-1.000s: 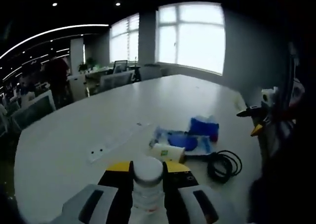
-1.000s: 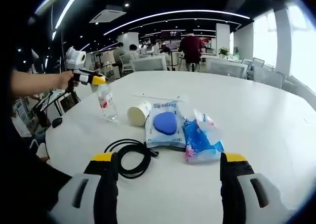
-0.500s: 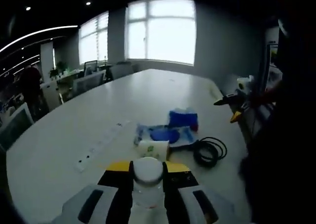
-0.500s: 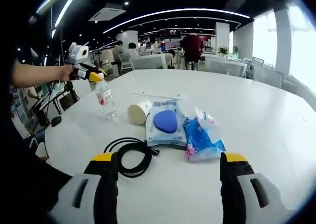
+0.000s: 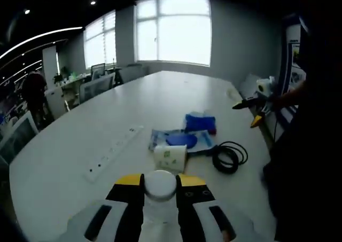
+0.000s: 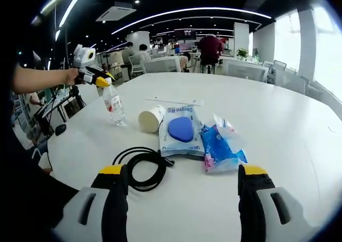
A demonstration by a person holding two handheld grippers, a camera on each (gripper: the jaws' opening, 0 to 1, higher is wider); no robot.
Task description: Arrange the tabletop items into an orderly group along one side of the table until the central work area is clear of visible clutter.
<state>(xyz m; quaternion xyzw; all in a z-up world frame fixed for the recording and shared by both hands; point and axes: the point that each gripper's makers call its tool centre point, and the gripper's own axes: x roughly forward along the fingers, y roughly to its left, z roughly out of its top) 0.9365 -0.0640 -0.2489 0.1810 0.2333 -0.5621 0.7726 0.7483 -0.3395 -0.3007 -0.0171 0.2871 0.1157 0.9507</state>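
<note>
Left gripper view: left hand-held gripper closed on the neck of a clear water bottle, white cap showing between the yellow-tipped jaws; held by the top, presumably so as to carry it upright to the grouping side. Beyond, on the white counter: a paper cup on its side, just beside a flat blue-and-white packet; a blue tissue pack at the packet's far edge; a coiled black cable to the right, near the counter's edge; a white power strip lying well apart to the left. Right hand-held gripper visible at far right, above the counter edge. Right gripper view: right hand-held gripper fully open, jaws wide apart, nothing between them, hovering short of the cluster, probably waiting. Same items ahead: coiled black cable nearest, flat blue-and-white packet and blue tissue pack side by side and touching, paper cup on its side with its mouth toward the camera. Water bottle upright at the counter's left edge, base at or just above the surface, contact not determinable, gripped at the neck by the left hand-held gripper. Judgement: bottle placement at the edge in progress; the rest of the cluster not yet dealt with.
</note>
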